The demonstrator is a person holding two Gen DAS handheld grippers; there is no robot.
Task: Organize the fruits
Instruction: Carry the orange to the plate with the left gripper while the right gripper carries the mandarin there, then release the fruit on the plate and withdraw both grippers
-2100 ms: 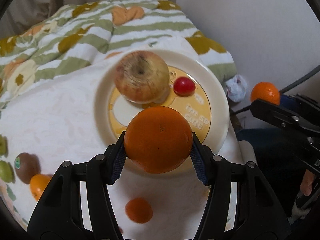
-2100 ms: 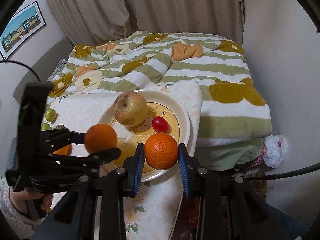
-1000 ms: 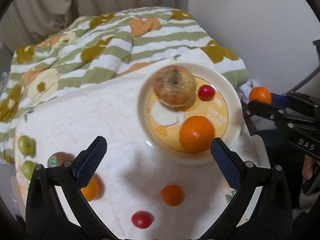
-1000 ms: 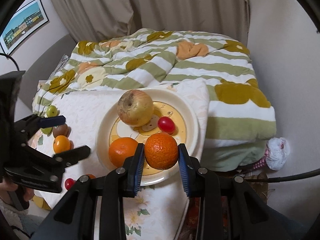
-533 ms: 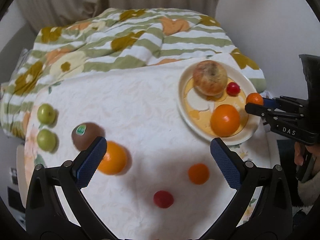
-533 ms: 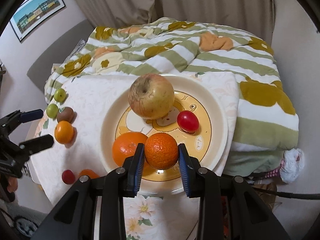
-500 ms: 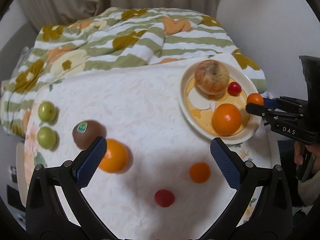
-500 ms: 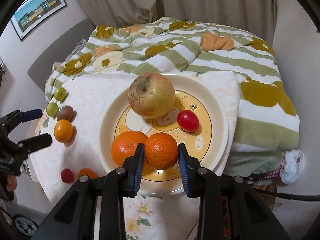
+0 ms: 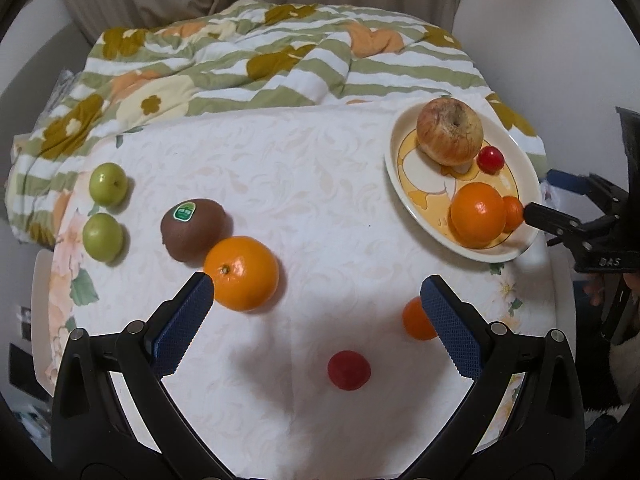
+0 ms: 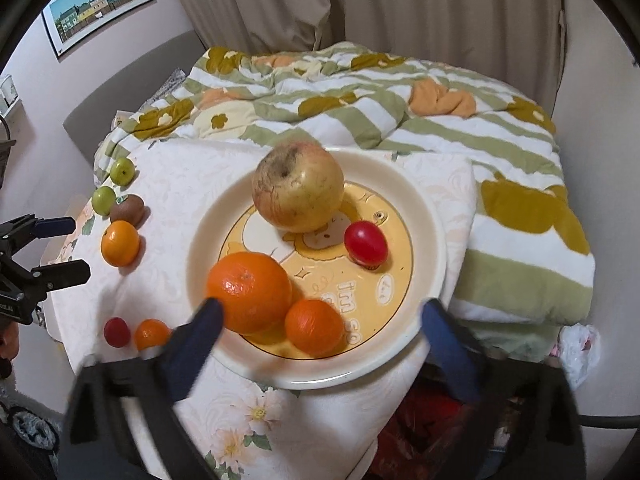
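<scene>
On the cream plate (image 10: 432,240) lie an apple (image 10: 298,184), a cherry tomato (image 10: 366,243), a large orange (image 10: 249,292) and a small mandarin (image 10: 314,329). My right gripper (image 10: 320,314) hangs over the plate's near rim. Its jaws are opening wide, and the small mandarin rests free between them with neither pad touching it. My left gripper (image 9: 316,286) stands open above the white cloth and holds nothing. A loose orange (image 9: 242,273) lies by its left finger, and a small mandarin (image 9: 416,318) is partly hidden behind its right finger.
A kiwi (image 9: 192,229), two green fruits (image 9: 107,178) and a red tomato (image 9: 349,370) lie loose on the cloth. A striped quilt (image 9: 280,48) is heaped behind the table. The plate sits at the table's right edge.
The right jaws have sprung open and let go of the small mandarin, which now lies on the plate beside the large orange. The left gripper has drifted left, away from the plate.
</scene>
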